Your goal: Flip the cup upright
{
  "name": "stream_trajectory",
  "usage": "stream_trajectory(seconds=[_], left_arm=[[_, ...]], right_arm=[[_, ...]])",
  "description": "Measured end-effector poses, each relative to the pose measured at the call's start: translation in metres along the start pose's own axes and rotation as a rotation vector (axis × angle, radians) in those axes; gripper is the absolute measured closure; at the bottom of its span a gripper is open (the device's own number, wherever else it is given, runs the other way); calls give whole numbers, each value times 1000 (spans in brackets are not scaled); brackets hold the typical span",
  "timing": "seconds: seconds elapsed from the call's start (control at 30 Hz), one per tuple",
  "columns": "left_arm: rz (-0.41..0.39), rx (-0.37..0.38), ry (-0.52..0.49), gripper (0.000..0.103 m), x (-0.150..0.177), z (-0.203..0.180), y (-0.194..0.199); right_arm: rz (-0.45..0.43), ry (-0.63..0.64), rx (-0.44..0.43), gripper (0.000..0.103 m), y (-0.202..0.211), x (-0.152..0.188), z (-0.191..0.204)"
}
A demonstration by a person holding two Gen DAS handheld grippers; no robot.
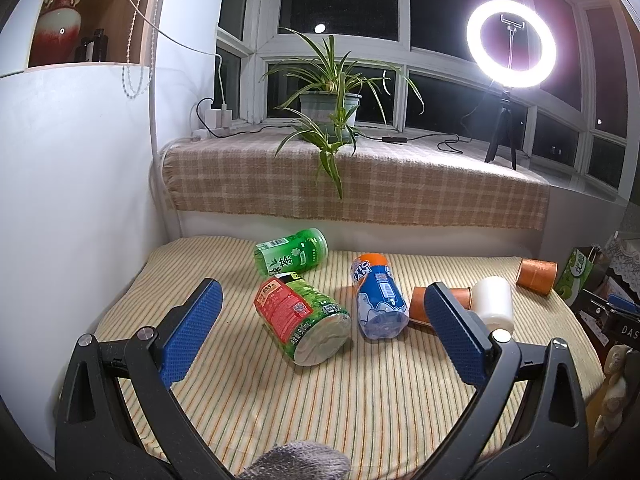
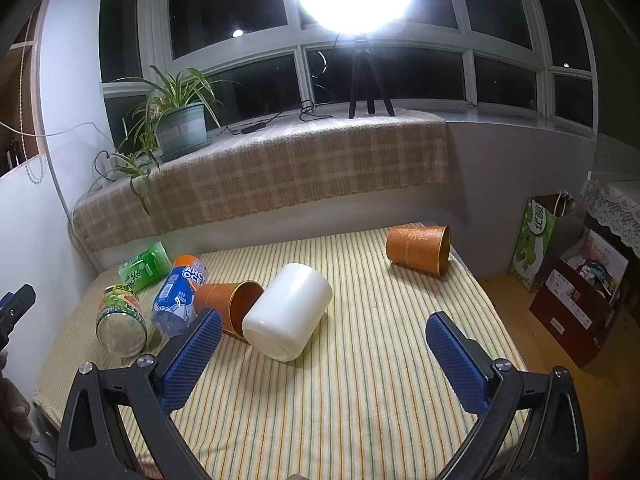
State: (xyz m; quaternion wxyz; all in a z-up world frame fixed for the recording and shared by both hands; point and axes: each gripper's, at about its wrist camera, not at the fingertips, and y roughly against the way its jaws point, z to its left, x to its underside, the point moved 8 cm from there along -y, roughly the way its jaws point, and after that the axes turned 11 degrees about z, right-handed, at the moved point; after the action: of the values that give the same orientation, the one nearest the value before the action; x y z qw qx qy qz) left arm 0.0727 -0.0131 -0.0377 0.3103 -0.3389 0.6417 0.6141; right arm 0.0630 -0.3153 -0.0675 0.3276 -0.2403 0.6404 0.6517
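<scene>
Right wrist view shows the white cup (image 2: 287, 312), a smooth, glossy plastic cylinder, lying on its side on the ribbed striped cloth (image 2: 360, 400) with its closed base toward the camera. Taking that cup as the landmark: one orange paper cup (image 2: 230, 306) with a tapered wall lies touching its left side, mouth toward the camera, and a second orange cup (image 2: 418, 251), printed with a faint pattern, lies tipped well apart behind it to the right. Left of the white cup lie three plastic bottles, all on their sides: a blue-labelled bottle (image 2: 178, 300) with an orange cap, a red-and-green bottle (image 2: 120, 320), and a green tea bottle (image 2: 146, 266) farthest back.

So there are three cups and three bottles.

The right gripper (image 2: 324, 332), with dimpled blue pads, is spread wide and holds nothing; the white cup lies just ahead, between its fingers and nearer the left one. In the left wrist view the left gripper (image 1: 320, 304) is likewise wide apart and empty, with the white cup (image 1: 493, 300) beyond its right finger.
</scene>
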Motion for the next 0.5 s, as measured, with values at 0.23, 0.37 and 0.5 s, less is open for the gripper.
stream_trajectory(seconds=[0.23,0.37,0.5], left_arm=[[13,7,-11,1,5,2,-4],[38,17,-16,1,11,4,-10],[63,22,-18,1,16,6,-15]], right_arm=[[20,2,-1,0,-9,-2,0],[47,-1,-4,0,-22,-3,-2],[87,-11,-19,0,-40,-6,-3]])
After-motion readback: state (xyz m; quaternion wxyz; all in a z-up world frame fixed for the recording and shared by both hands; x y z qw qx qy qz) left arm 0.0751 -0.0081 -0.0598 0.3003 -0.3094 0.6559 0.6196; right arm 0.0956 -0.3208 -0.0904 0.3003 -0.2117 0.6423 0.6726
